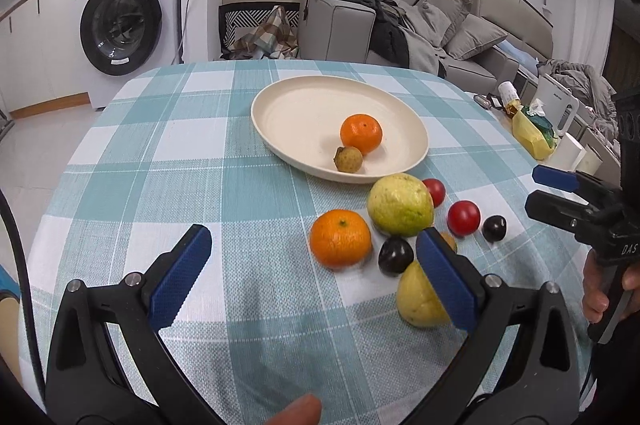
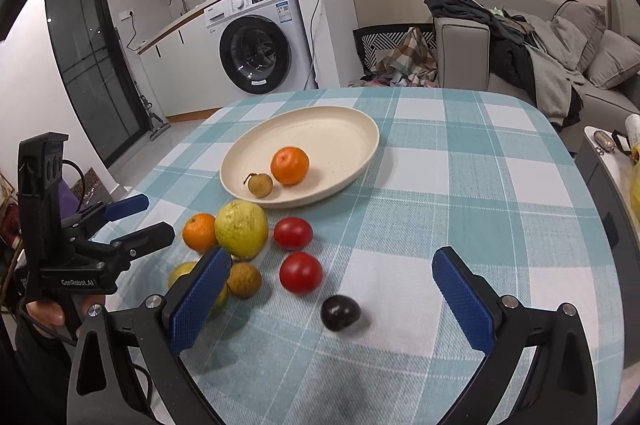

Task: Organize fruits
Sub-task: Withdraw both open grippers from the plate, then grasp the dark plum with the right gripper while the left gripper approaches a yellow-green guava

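White washing machine (image 1: 122,21) behind checked tablecloth (image 1: 168,161), grey sofa (image 2: 560,61) heaped with clothes (image 1: 384,21), white kettle (image 1: 558,107)

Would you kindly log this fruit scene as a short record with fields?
plate: holds orange, small brown fruit
on cloth: orange, guava, two tomatoes, two dark plums, lemon, brown fruit
left claw: open, empty
right claw: open, empty

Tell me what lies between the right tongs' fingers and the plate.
In the right wrist view, between the right tongs and the plate lie a dark plum and two red tomatoes, on the checked tablecloth.
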Motion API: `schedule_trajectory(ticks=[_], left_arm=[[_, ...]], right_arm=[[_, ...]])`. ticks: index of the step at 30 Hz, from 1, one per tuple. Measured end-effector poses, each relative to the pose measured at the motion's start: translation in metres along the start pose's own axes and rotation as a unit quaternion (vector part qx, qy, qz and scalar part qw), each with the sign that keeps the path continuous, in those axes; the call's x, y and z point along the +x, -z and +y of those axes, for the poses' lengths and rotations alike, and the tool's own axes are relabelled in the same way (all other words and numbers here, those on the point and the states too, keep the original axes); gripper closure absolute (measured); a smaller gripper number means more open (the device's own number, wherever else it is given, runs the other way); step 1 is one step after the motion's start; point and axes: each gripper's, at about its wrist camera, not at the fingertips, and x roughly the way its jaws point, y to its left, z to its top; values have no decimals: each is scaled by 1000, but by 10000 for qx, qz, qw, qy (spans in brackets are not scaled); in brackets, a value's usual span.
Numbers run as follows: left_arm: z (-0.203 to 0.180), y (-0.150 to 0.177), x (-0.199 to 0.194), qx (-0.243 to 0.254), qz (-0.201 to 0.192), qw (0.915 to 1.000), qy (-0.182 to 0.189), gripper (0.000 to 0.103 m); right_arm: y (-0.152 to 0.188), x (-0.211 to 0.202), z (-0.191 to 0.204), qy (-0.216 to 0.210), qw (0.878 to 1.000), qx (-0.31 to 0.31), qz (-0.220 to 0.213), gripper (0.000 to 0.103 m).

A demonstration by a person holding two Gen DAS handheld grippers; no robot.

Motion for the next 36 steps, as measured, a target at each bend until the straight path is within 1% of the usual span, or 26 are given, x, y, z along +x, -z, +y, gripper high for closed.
schedule_trajectory(ticks=[6, 13, 19, 26, 31, 36], left_arm=[[2, 3, 0, -44, 14, 10000, -15, 1], [0, 5, 7, 35, 93, 9999, -47, 1], [-3, 5, 9, 87, 126, 9999, 0, 1], [-7, 6, 5, 105, 105, 9994, 300, 1], [-19, 8, 2, 342, 98, 9984, 437, 1], [-32, 12, 0, 582, 162, 9961, 637, 1]], right_arm=[[8, 2, -2, 79, 9999, -35, 136, 0], [15, 10, -3, 112, 9990, -58, 418, 0], [20, 16, -1, 35, 9978, -154, 644, 0], [24, 19, 1, -17, 9966, -271, 774, 1], [26, 20, 3, -45, 9956, -374, 863, 8], [27, 21, 4, -183, 9948, -395, 919, 15]])
